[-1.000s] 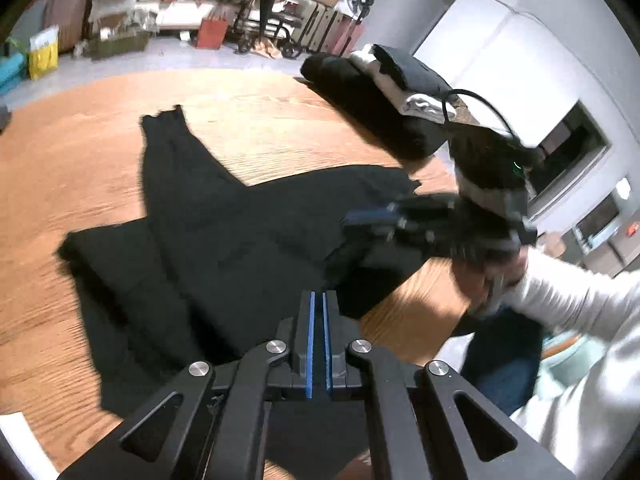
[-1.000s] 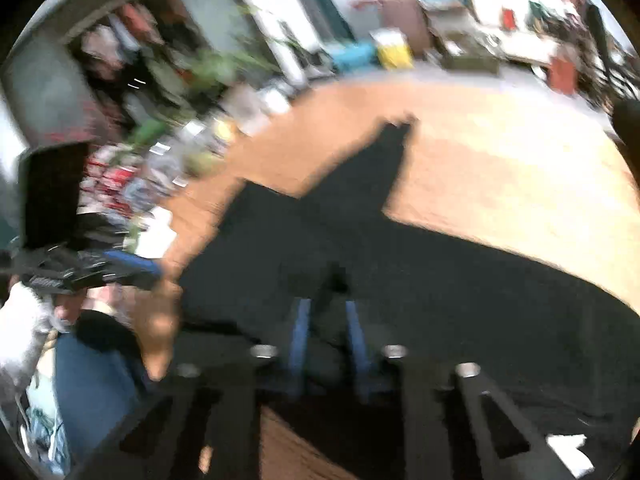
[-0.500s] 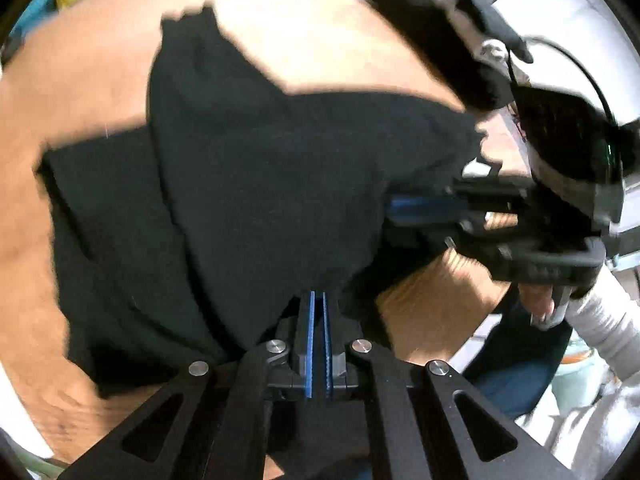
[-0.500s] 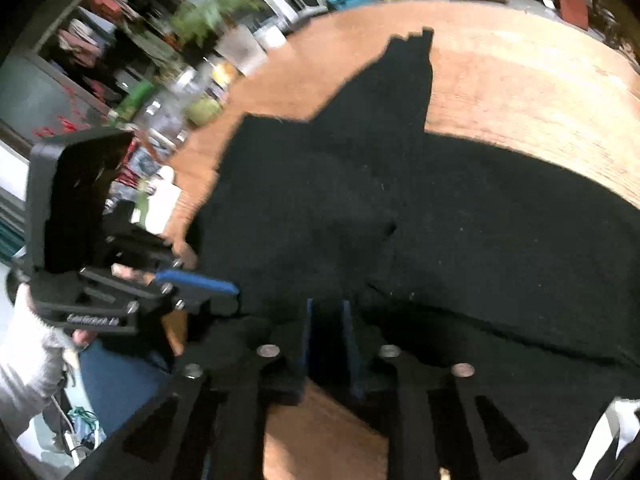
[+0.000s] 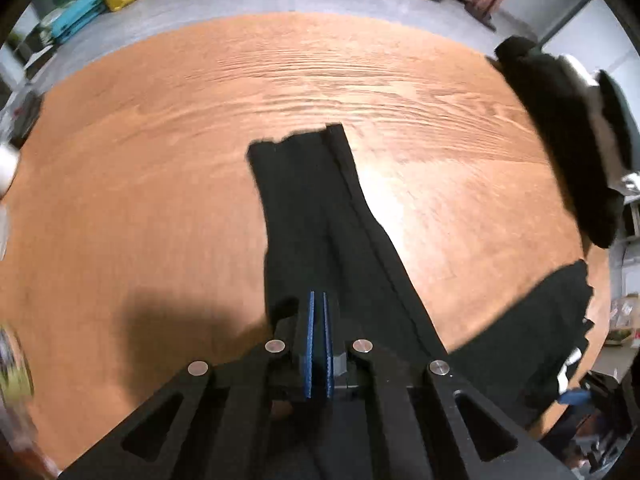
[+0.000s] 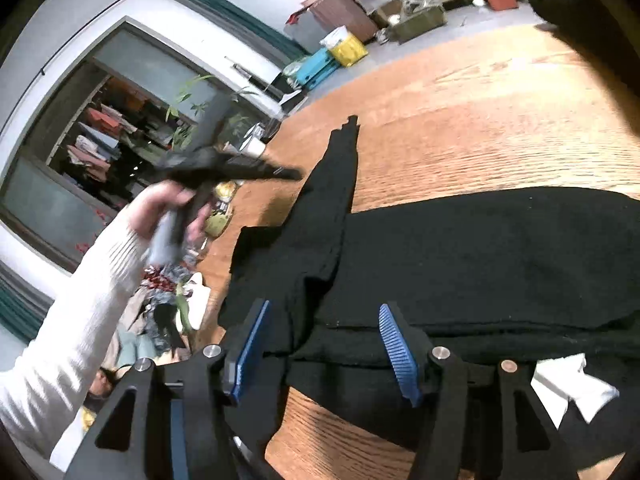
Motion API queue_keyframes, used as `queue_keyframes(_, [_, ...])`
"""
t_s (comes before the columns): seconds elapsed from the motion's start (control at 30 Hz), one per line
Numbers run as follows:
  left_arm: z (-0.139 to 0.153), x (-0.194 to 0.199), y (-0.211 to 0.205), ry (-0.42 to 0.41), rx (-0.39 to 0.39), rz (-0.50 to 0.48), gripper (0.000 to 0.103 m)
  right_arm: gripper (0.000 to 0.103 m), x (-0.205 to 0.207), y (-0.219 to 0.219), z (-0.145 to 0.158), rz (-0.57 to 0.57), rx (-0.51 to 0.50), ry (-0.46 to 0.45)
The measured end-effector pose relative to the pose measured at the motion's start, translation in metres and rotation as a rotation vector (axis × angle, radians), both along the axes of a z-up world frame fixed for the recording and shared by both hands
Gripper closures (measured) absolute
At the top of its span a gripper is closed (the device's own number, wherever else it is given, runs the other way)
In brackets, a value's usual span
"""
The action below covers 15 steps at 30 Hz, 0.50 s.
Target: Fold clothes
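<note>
Left wrist view looks steeply down on the wooden table (image 5: 140, 184), where a black garment (image 5: 320, 220) lies with one sleeve stretched away from the camera, its cuff end flat on the wood. The left gripper (image 5: 319, 320) has its blue pads pressed together with nothing visibly pinched between them, poised over the near end of that sleeve; my judgement is that it is placed there to take hold of the sleeve and bring it across the body, since the sleeve is the one part lying outside the main dark mass. Off to the right edge of this view sits a pile of dark and pale clothing (image 5: 568, 128), apparently set aside so the working area stays free. From the right wrist view, the right gripper (image 6: 324, 344) has just been opening: its jaws stand well apart, and the folded edge of the garment (image 6: 480, 264) lies on the table between and under the blue pads (image 6: 396, 348), which do not press on it. That reads as a release, leaving the fold to rest under its own weight. A white label or scrap (image 6: 568, 384) shows near the lower right of the cloth. The person's left hand (image 6: 172, 216), in a ribbed white sleeve (image 6: 92, 300), appears blurred here, holding its tool above the sleeve side. The fold looks partly made, with the sleeve not yet tucked in.
</note>
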<state>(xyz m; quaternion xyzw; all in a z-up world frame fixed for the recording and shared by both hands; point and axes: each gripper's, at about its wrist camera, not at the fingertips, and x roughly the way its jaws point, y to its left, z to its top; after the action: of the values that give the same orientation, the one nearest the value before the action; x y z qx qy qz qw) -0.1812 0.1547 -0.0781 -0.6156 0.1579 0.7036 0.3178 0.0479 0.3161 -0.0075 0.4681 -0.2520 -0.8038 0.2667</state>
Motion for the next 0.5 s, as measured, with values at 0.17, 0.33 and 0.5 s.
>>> queue_keyframes(0.17, [-0.008,-0.035,0.02,-0.019,0.035,-0.003,0.016,0.042,-0.001,0.004,-0.002,0.042,0.048,0.001])
queue_keyframes(0.33, [-0.016,-0.061,0.028,-0.042,0.027,0.014,0.015,0.042,-0.002,0.015,-0.01,0.044,0.016,-0.036])
queue_keyframes(0.5, [-0.023,-0.07,0.037,0.006,-0.019,-0.011,0.019,0.042,-0.004,0.018,-0.019,0.03,-0.006,-0.077])
